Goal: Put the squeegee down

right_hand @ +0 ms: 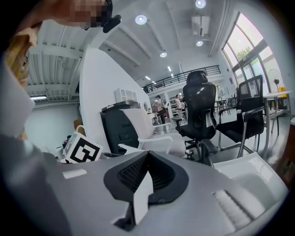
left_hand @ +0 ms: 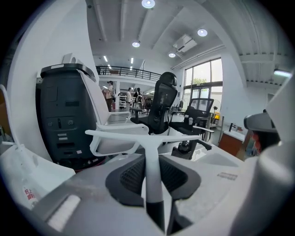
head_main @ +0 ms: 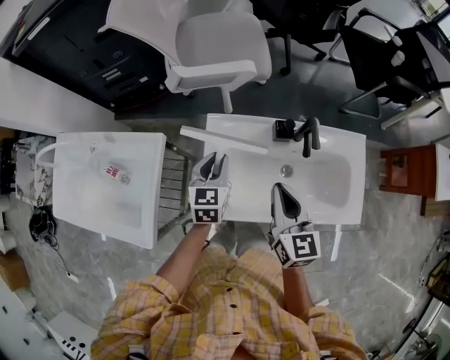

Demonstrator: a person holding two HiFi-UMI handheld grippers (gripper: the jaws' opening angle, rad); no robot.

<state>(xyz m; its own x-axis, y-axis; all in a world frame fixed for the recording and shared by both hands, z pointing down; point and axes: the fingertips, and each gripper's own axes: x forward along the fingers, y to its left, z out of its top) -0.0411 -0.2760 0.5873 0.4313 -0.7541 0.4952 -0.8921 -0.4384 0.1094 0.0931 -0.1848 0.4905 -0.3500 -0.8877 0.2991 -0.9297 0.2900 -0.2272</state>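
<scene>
Clamping squeegee [head_main: 232, 141], left claw [head_main: 216, 159] angles down over sink [head_main: 356, 176]; right claw [head_main: 279, 188] clenched, empty.

Behind the grey, black-padded left gripper [head_main: 212, 163] and right gripper [head_main: 280, 188], each with a black-and-white marker cube [head_main: 209, 204], comes a yellow-orange plaid shirt [head_main: 225, 313], dark-buttoned, sleeves [head_main: 144, 294] rolled.

Bright ceiling lights [left_hand: 148, 3], dark fisheye edges, blurred foreground
</scene>
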